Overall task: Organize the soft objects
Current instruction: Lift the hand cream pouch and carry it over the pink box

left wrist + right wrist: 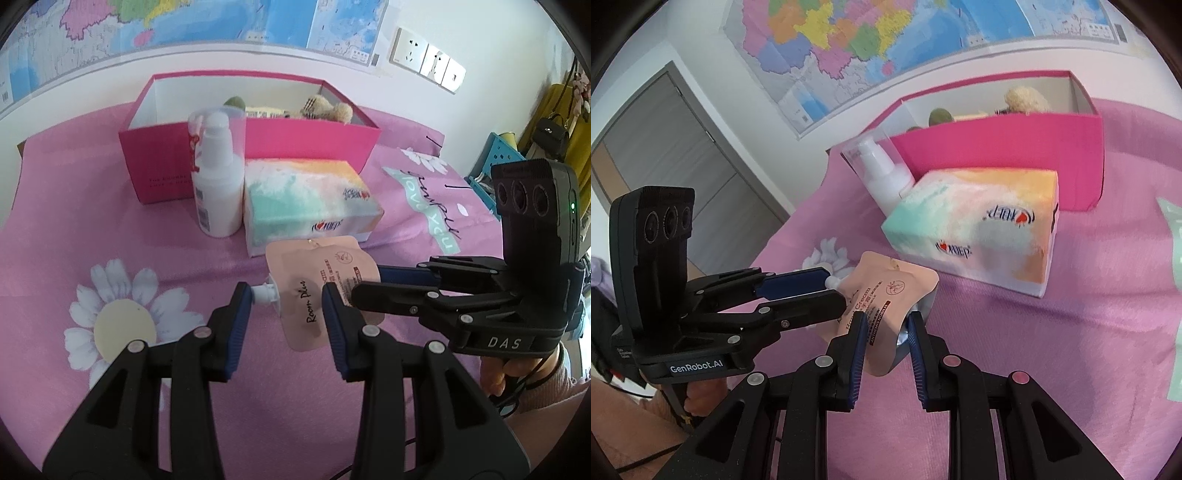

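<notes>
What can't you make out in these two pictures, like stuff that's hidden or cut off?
- Contents of the pink box: its front wall hides all but the tops of a plush toy and a green thing, in both views.
- Pouch: in the left wrist view the right tongs cover its far side.
- White pump bottle: in the right wrist view the tissue box hides its base.

Two close wrist views, angled down across pink floral bedspread (55, 221); shared: peach spouted pouch (314, 273), far magenta cardboard box (1015, 147).
</notes>
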Demonstrator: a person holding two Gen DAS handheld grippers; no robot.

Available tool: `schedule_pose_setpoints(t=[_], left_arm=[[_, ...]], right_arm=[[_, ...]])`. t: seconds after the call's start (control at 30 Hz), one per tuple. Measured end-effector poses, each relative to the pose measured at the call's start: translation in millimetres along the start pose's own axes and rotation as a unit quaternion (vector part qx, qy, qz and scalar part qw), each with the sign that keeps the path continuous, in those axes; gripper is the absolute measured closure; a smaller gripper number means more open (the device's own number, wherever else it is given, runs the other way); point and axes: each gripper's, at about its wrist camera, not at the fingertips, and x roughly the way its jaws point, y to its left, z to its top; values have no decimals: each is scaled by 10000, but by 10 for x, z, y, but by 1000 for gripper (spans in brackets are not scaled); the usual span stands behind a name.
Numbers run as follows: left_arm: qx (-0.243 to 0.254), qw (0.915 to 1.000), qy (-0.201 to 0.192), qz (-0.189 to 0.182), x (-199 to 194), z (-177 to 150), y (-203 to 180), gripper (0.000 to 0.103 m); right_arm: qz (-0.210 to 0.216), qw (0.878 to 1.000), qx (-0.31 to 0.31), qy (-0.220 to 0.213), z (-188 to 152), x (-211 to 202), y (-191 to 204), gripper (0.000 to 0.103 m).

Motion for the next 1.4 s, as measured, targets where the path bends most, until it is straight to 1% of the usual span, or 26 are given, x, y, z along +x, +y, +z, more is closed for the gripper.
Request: schedule_pose_setpoints(t=[0.37,0.97,1.4], left_arm=[[131,9996,-246,4,-90,181,-47,62],[337,9980,-514,112,-93,492,-156,62],[366,9968,-690,180,-72,759,-94,62]], right_arm=[[-82,9995,-179,-247,121,-176,55,80],[-246,9970,-350,-645,365,-337,62,80],[-244,9952,-430,-842,597,-367,38,80]])
